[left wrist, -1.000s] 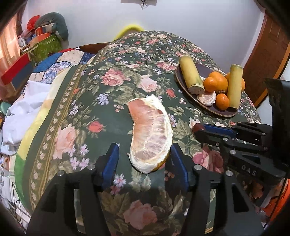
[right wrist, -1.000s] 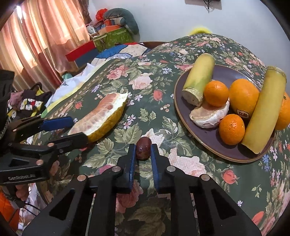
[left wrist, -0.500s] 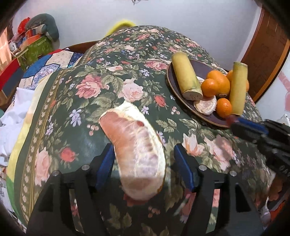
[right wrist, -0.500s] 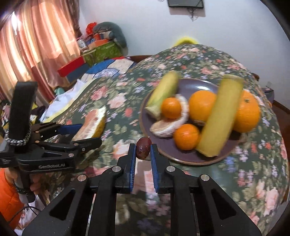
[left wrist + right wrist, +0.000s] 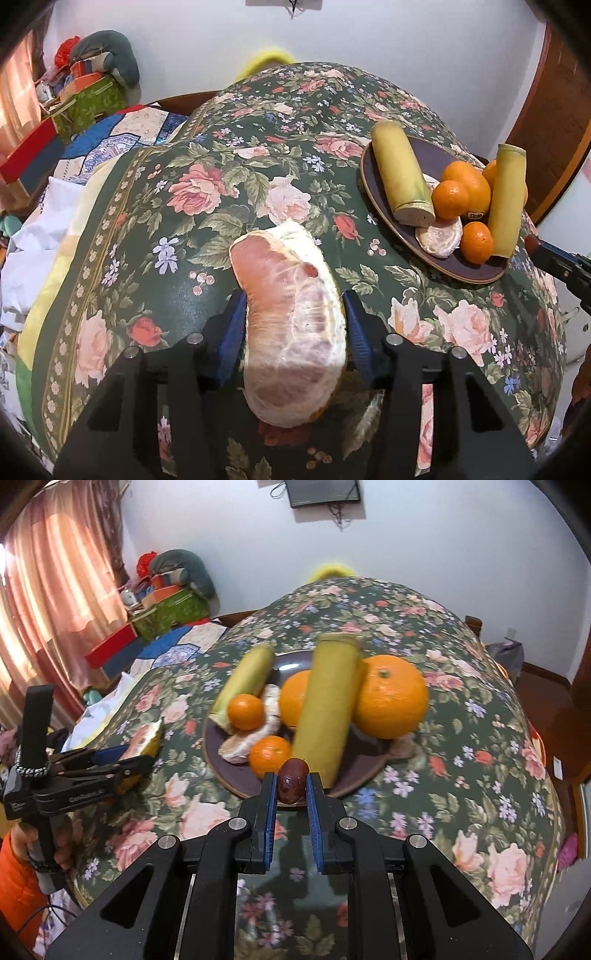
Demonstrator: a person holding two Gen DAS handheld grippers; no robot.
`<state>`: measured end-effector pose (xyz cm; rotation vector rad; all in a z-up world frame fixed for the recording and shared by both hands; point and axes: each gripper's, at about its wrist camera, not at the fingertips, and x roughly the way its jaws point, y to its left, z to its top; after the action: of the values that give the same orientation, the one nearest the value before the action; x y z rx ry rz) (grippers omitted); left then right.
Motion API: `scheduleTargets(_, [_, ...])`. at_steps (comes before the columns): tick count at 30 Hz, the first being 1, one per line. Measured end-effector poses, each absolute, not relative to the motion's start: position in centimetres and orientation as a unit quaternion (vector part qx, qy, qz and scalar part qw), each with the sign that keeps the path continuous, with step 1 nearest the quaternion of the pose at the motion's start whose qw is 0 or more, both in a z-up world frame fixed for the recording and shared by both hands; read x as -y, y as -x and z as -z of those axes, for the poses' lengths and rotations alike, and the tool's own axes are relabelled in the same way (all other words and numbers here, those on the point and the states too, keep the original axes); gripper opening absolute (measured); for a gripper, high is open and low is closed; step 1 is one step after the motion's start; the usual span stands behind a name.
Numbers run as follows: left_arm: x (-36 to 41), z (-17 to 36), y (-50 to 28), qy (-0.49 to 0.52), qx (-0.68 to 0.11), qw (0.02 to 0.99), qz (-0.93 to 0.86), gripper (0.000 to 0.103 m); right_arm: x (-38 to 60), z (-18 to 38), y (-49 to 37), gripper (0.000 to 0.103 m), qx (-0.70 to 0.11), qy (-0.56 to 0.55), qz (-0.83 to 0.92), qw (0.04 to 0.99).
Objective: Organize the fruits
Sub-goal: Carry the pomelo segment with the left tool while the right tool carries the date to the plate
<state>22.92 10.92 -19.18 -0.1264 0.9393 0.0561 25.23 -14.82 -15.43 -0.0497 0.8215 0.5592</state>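
A large peeled pomelo wedge (image 5: pixel 291 332), pink-fleshed with white pith, is bracketed by the blue-padded fingers of the left gripper (image 5: pixel 293 332). Its jaws have just been closing with the wedge between them, and both pads now appear pressed against its flanks. The wedge lies on the dark green floral tablecloth (image 5: pixel 177 236), its near end hidden between the black gripper arms.

A small, dark reddish-brown oval fruit (image 5: pixel 292 781) is pinched between the fingertips of the right gripper (image 5: pixel 291 786), whose jaws are drawn in as narrowly as they go. The fruit is seen in front of the near rim of the round dark purple plate (image 5: pixel 236 781) — whether it hangs over the plate or just short of it cannot be told.

On the plate are held two yellow-green cane-like cylinders (image 5: pixel 328 705), two large oranges (image 5: pixel 391 696), two small mandarins (image 5: pixel 245 712) and a smaller peeled citrus piece (image 5: pixel 255 734), all packed against one another.

In the right wrist view, the left gripper is seen at the left edge, gripped by a hand (image 5: pixel 61 843) beside an orange sleeve (image 5: pixel 16 871).
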Motion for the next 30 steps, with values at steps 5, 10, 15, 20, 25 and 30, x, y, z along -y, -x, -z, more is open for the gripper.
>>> scheduleTargets(5, [-9.8,18.6,-22.4,0.059,-0.446,0.893,-0.016,0.05,16.0,15.5,-25.3,0.015,-0.394,0.021,-0.257,0.882])
scheduleTargets(10, [-8.3,17.3,-22.6,0.058,-0.431,0.9,0.003,0.05,17.1,15.4,-25.7,0.015,-0.391,0.015,-0.249,0.886])
scheduleTargets(15, [-6.5,15.7,-23.5,0.058,-0.412,0.909,0.028,0.05,17.6,15.3,-26.5,0.015,-0.387,0.012,-0.242,0.89])
scheduleTargets(20, [-4.6,14.5,-25.0,0.057,-0.397,0.915,0.05,0.05,17.8,15.3,-27.3,0.015,-0.382,0.008,-0.241,0.892])
scheduleTargets(25, [-2.7,13.8,-26.9,0.052,-0.39,0.917,0.068,0.05,17.8,15.4,-27.9,0.015,-0.381,0.005,-0.244,0.892])
scheduleTargets(30, [-1.0,13.6,-28.6,0.043,-0.386,0.918,0.081,0.05,17.6,15.9,-28.5,0.015,-0.385,0.006,-0.248,0.889])
